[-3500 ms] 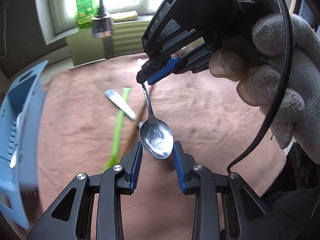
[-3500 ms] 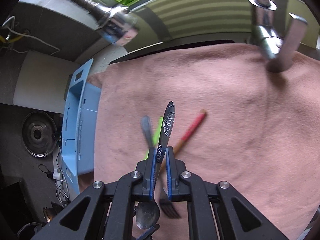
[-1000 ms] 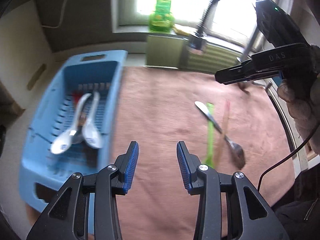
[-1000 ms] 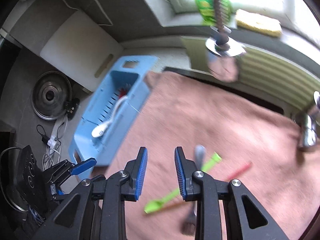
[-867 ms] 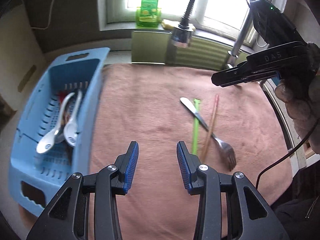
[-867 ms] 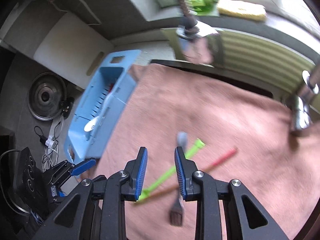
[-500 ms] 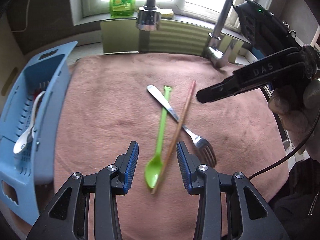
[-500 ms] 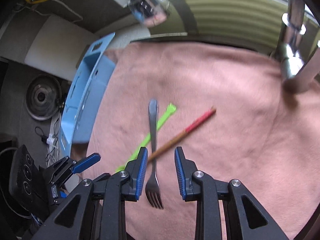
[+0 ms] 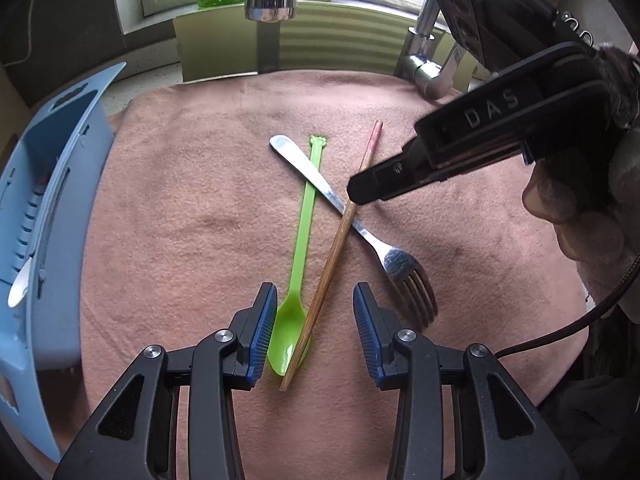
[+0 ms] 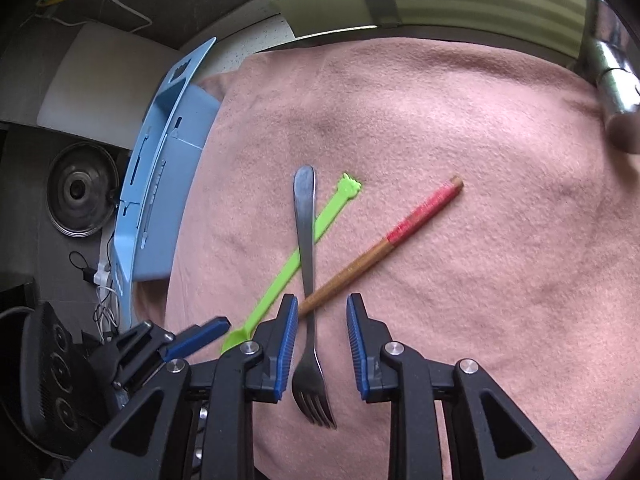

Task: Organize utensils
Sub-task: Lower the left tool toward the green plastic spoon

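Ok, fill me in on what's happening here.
A person with a gripper in each hand is sorting utensils off a pink towel into a blue tray on the left. Three pieces lie crossed on the towel: a fork, a green spoon and a chopstick. Both grippers are open and empty. The right gripper hovers around the fork near its tines; the left gripper is over the spoon's bowl and the chopstick's tip.

both wrists close above, shared fork [image 9: 384,248]
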A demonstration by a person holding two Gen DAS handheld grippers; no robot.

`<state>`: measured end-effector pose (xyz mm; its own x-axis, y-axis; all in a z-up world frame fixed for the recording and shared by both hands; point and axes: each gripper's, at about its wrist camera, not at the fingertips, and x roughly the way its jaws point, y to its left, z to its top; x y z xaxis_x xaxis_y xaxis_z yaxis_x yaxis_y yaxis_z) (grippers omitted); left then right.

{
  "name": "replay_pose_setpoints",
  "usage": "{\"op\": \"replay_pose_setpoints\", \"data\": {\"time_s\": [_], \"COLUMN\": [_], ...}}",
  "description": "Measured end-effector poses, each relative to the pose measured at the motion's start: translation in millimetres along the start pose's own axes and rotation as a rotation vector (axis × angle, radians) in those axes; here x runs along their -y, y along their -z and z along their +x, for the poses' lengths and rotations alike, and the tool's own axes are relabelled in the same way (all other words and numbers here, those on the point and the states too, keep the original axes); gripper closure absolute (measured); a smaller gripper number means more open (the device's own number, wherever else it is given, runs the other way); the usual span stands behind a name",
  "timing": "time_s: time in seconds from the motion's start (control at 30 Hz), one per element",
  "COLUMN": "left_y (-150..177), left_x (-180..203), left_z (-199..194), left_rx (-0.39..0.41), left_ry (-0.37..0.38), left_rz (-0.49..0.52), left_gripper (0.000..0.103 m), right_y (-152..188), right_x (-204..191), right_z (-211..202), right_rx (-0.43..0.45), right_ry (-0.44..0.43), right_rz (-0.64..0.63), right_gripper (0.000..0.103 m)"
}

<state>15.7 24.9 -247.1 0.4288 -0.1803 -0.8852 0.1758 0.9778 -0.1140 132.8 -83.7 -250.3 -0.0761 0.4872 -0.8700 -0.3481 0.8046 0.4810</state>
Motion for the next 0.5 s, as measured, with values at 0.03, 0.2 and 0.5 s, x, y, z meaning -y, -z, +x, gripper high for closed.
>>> {"op": "replay_pose_setpoints", "data": {"time_s": [0.03,0.2,0.5], "left_y": [1,5,12], "left_x": [-1,-7,-15], "left_z": [2,4,6], "left_rx": [-0.003,0.003,0.006], "left_ry": [0.000,-0.008,-0.004], "left_rz": [-0.004,-0.031,-0.056], "left_gripper": [0.065,0.070,0.074], "right_y": [-1,-9,-25], "right_x": [-1,-16,-43], "right_z": [1,7,26], "right_rx": [0.001,0.021,0.005], "right_ry": [0.001,0.004,0.034], "right_rz": [0.000,-0.013,-0.079], "right_gripper": [0.081,0.082,0.082]}}
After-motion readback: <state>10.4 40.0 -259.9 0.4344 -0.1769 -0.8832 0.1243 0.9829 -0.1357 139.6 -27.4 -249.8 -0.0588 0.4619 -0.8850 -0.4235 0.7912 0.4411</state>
